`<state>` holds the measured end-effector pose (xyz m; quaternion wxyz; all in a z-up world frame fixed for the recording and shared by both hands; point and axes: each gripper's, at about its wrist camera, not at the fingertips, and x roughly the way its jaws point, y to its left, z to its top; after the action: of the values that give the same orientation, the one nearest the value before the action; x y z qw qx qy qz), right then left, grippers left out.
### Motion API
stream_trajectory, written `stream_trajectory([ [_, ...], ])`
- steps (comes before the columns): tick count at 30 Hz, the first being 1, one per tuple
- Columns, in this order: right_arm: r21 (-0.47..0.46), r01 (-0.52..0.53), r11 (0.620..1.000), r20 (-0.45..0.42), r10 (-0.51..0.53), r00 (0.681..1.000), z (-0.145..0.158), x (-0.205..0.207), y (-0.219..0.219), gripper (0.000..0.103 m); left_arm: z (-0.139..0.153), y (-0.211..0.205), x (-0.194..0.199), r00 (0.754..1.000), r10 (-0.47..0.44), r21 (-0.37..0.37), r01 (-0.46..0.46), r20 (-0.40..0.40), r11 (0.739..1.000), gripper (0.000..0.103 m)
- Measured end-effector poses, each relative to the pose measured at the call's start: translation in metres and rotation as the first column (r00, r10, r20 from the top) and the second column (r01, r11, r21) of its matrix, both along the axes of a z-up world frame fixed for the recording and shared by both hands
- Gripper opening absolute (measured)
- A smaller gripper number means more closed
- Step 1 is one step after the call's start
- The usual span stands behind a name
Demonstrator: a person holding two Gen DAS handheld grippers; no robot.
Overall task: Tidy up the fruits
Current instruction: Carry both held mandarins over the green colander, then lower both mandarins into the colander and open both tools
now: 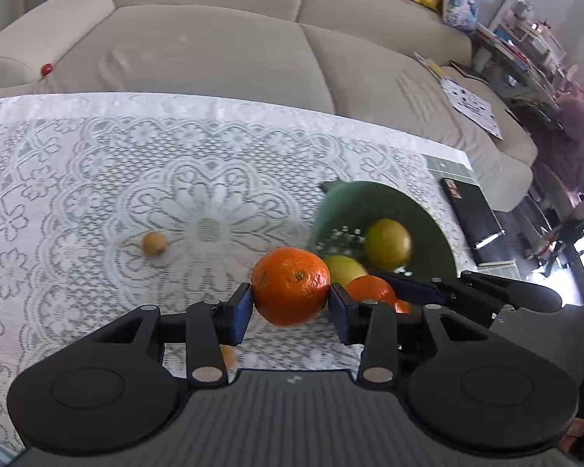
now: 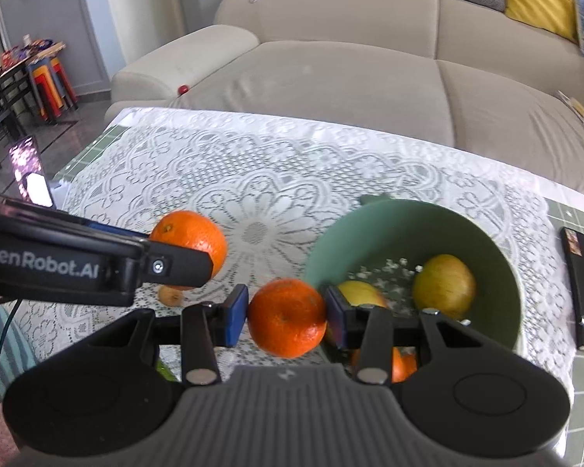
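Lace tablecloth (image 1: 97, 163) before beige sofa (image 1: 214, 50)

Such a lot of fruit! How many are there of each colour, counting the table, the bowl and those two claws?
Orange: 3: left orange in the left gripper, right orange in the right gripper, third orange half hidden.
Yellow-green: 2: yellow fruit, greenish fruit, both in the bowl.
Tan: 2: tan fruit, second tan fruit.
Total: 7
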<state>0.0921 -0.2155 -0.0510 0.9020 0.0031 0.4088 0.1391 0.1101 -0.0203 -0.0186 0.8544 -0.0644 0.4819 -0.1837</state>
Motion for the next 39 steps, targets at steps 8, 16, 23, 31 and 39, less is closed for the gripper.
stream_trajectory([
  [8, 0.010, 0.070, 0.998, 0.004, -0.070, 0.998, 0.000, -0.004, -0.032, 0.041, 0.000, -0.030, 0.000, 0.999, -0.053, -0.001, 0.053, -0.010, 0.999, 0.047],
  [16, 0.001, 0.129, 0.992, 0.001, -0.129, 0.992, -0.007, 0.000, -0.055, 0.041, -0.005, -0.057, 0.008, 0.995, -0.098, 0.017, 0.098, -0.012, 0.995, 0.047],
  [23, -0.008, 0.164, 0.986, -0.017, -0.164, 0.986, -0.017, 0.008, -0.067, 0.041, -0.018, -0.074, 0.018, 0.992, -0.119, 0.035, 0.120, -0.042, 0.992, 0.047],
  [31, -0.031, 0.191, 0.981, -0.029, -0.192, 0.981, -0.030, 0.018, -0.078, 0.041, -0.033, -0.087, 0.031, 0.988, -0.137, 0.047, 0.141, -0.076, 0.989, 0.047],
  [39, -0.031, 0.203, 0.979, -0.035, -0.204, 0.978, -0.039, 0.028, -0.086, 0.041, -0.044, -0.093, 0.046, 0.984, -0.149, 0.047, 0.154, -0.098, 0.987, 0.047],
])
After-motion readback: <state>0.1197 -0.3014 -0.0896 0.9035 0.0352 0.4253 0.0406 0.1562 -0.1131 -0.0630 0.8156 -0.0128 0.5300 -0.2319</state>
